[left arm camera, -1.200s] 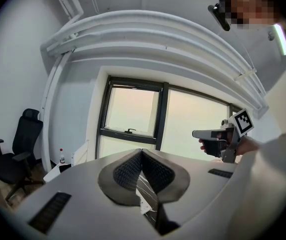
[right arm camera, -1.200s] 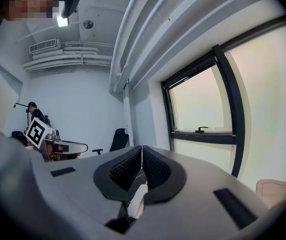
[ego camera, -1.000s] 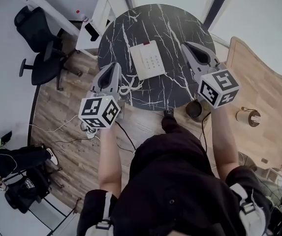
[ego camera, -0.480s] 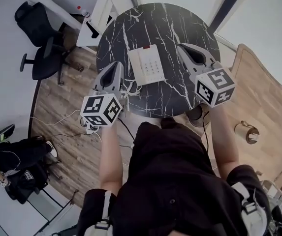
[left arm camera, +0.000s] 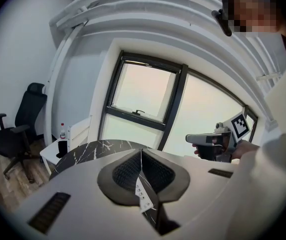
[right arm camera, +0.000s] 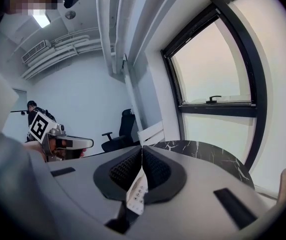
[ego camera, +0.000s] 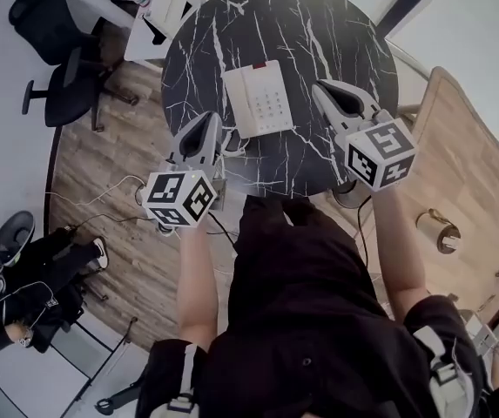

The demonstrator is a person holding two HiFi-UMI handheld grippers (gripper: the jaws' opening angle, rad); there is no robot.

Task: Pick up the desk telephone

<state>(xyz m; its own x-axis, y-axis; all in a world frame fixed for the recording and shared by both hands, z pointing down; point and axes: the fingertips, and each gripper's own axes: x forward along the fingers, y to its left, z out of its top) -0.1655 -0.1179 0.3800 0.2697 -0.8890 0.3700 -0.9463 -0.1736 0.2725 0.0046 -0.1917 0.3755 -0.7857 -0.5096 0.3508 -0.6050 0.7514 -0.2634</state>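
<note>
The white desk telephone [ego camera: 259,100] lies flat on the round black marble table [ego camera: 319,24], with its keypad facing up. My left gripper [ego camera: 212,120] hangs over the table's near left edge, just left of the phone, with its jaws shut and empty. My right gripper [ego camera: 320,88] hovers just right of the phone, also shut and empty. In the left gripper view the jaws [left arm camera: 142,156] meet, and a sliver of the telephone [left arm camera: 143,196] shows below them. The right gripper view shows the same: jaws [right arm camera: 143,151] together and a strip of the telephone [right arm camera: 139,191] beneath.
The phone's coiled cord [ego camera: 232,142] trails off the table's near left edge. A black office chair [ego camera: 53,33] and a white side cabinet [ego camera: 158,16] stand to the far left. A wooden table [ego camera: 467,172] is on the right. Cables [ego camera: 118,198] cross the floor, and a seated person [ego camera: 23,277] is at lower left.
Both grippers have sunk toward the table and closed in on the phone's two sides. Their jaws have stayed shut. The phone has not moved.
</note>
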